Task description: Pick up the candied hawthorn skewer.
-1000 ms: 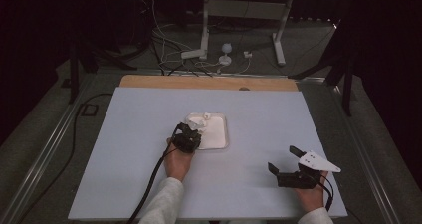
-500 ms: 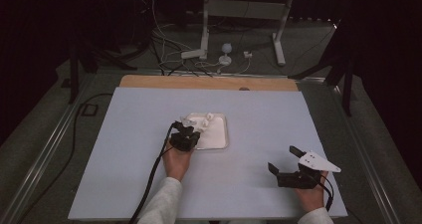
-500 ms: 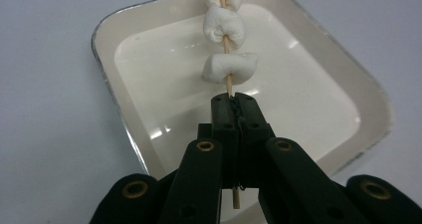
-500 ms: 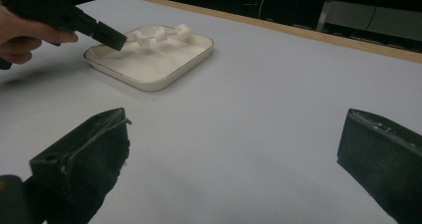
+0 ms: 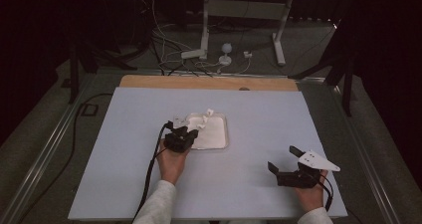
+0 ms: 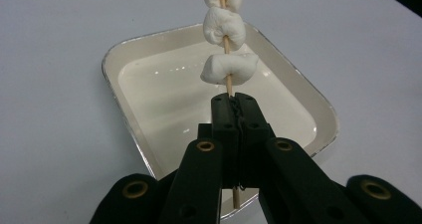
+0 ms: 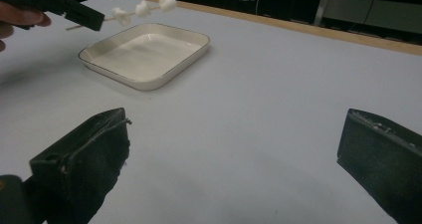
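A thin wooden skewer (image 6: 228,84) carries three white marshmallows (image 6: 229,67). My left gripper (image 6: 233,102) is shut on the stick's lower part and holds it in the air over the near left side of a shallow white tray (image 6: 107,67). In the high view the left gripper (image 5: 185,134) sits at the tray's (image 5: 219,145) left corner, and the marshmallows (image 5: 205,116) reach toward its far edge. My right gripper (image 5: 283,158) rests near the table's front right. It is open with nothing between the jaws (image 7: 236,129). The right gripper view also shows the skewer (image 7: 143,8).
The tray is empty inside. It stands mid-table on a pale mat (image 5: 259,114), with a wooden strip (image 5: 209,82) along the far edge. Beyond the table are cables and a metal stand (image 5: 206,30) on the floor. A cable (image 5: 149,174) trails from the left gripper.
My left gripper has risen a little with the skewer, so the marshmallows now hang higher above the tray. The right gripper has stayed put.
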`<state>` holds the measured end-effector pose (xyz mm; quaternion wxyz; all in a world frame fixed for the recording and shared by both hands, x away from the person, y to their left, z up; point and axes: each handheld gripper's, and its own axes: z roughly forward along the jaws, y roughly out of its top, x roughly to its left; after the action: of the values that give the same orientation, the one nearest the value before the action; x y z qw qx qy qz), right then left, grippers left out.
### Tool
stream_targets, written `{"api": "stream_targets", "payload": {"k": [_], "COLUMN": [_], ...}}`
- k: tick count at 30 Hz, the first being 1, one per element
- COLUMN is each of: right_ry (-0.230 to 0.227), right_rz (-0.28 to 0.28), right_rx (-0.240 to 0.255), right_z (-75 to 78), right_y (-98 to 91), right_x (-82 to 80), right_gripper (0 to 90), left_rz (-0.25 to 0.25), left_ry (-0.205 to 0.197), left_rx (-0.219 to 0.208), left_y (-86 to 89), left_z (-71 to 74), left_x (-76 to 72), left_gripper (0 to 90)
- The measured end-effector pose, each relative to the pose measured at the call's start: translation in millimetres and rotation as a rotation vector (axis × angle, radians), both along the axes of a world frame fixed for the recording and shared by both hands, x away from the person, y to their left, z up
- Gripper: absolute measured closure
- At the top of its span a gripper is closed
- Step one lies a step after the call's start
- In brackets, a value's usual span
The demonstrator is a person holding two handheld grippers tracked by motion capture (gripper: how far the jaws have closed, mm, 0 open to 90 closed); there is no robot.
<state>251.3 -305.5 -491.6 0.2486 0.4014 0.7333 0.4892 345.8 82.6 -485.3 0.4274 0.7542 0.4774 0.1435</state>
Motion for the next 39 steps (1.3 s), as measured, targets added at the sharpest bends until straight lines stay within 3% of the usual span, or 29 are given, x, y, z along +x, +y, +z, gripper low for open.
{"api": "stream_targets", "payload": {"k": [7,15,19,23,39], "right_ry": [0.012,-0.005,0.004,0.008,0.020], "right_rz": [-0.006,0.020,0.045,0.105,0.172], "right_rx": [0.043,0.045,0.069,0.090,0.118], "right_z": [8.6,32.2,41.3,50.3,76.7], "right_y": [0.3,7.8,13.5,21.5,59.4], "right_x": [1.2,9.0,18.6,31.8,74.7], "right_gripper": [0.0,0.0,0.0,0.0,0.0], "left_rz": [-0.020,-0.031,-0.043,-0.046,-0.107], "left_ry": [-0.047,-0.091,-0.112,-0.132,-0.193], "left_rx": [-0.006,-0.035,-0.044,-0.056,-0.072], "left_y": [8.3,17.7,22.2,27.6,36.6], "left_z": [12.2,20.8,23.4,24.9,24.8], "left_x": [-9.8,-19.6,-25.5,-32.7,-47.3], "left_gripper": [90.0,90.0,90.0,90.0,90.0]}}
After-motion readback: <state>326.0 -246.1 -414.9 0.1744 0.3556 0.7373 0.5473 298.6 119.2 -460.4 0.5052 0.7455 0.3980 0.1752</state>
